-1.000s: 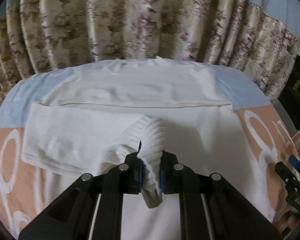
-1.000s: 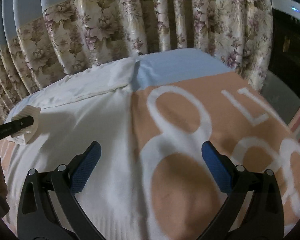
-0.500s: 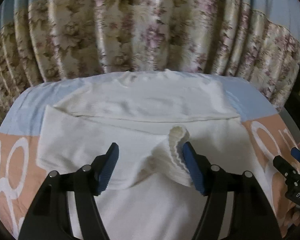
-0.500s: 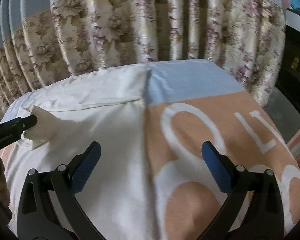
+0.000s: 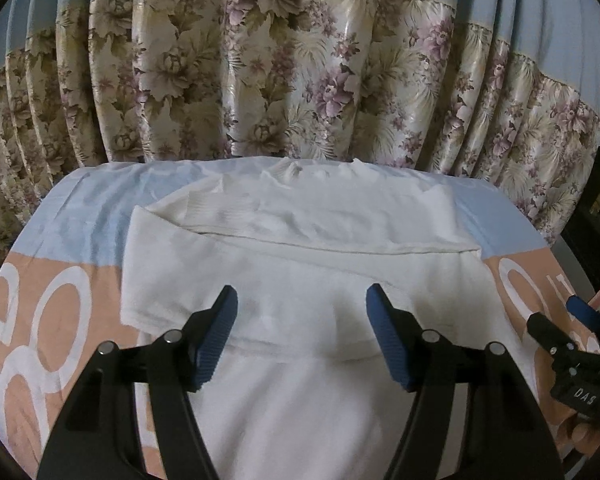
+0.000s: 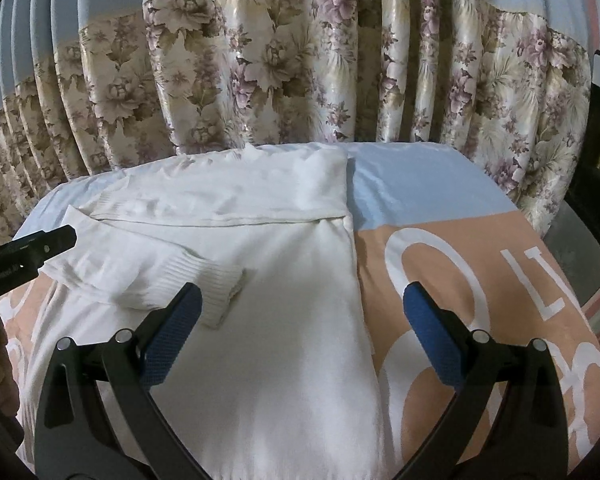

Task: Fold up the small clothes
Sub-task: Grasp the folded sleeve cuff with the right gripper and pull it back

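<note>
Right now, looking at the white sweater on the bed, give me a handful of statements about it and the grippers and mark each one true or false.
1. The left gripper is clamped on the ribbed cuff. False: its fingers stand apart with nothing between them, and the cuff lies loose on the white sweater.
2. The right gripper is open and holds nothing. True.
3. One sleeve is folded across the sweater's body. True.
4. The sweater lies on a plain green sheet. False: it lies on a blue and peach bedcover with white letters.
5. Floral curtains hang behind the bed. True.
</note>
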`<state>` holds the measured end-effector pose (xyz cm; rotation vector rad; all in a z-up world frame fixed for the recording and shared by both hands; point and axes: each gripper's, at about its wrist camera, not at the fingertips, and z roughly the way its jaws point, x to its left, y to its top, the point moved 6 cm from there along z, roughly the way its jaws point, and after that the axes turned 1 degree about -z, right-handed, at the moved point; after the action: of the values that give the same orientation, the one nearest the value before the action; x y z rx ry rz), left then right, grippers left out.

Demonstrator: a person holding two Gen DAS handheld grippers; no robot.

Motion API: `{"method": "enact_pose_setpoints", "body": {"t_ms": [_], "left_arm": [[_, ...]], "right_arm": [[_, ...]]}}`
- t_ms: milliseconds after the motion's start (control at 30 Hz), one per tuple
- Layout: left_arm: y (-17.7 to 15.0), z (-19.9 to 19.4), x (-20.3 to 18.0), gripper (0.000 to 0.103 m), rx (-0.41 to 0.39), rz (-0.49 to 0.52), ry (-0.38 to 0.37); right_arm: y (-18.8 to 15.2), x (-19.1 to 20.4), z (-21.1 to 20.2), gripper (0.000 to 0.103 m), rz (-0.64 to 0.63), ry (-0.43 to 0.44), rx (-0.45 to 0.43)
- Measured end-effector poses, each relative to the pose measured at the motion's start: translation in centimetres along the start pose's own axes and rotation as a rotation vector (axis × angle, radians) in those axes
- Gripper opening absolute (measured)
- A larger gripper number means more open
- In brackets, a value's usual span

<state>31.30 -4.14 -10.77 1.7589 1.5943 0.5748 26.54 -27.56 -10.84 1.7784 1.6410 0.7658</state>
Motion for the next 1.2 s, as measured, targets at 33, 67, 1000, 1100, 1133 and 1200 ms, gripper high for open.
{"method": "enact_pose_setpoints", "body": {"t_ms": [33, 67, 1000, 1100, 1133, 1200], "left_arm": [[-0.1, -0.3, 0.1, 0.067, -0.002, -0.003, 0.001], [-0.2, -0.7, 0.3, 0.067, -0.005, -0.007, 0.004], [-4.8, 2.0, 10.6, 0.067, 0.079, -0.095, 0.108], [-4.8, 2.4, 10.4, 0.067, 0.082, -0.093, 0.103], [-4.8, 2.4, 10.3, 0.067, 0.082, -0.094, 0.101], [-4.5, 2.5, 10.2, 0.067, 0.080, -0.093, 0.100]], "right_arm": [[0.0, 0.0, -0.2, 0.100, 0.000, 0.000, -0.001], [0.0, 0.0, -0.4, 0.100, -0.001, 0.001, -0.002], [-1.1, 6.9, 11.6, 0.055, -0.062, 0.124, 0.239], [-0.6, 7.3, 11.3, 0.013, -0.088, 0.128, 0.227], [-0.3, 7.2, 11.2, 0.009, -0.090, 0.138, 0.218], [0.4, 7.0, 10.9, 0.009, -0.088, 0.143, 0.202]]}}
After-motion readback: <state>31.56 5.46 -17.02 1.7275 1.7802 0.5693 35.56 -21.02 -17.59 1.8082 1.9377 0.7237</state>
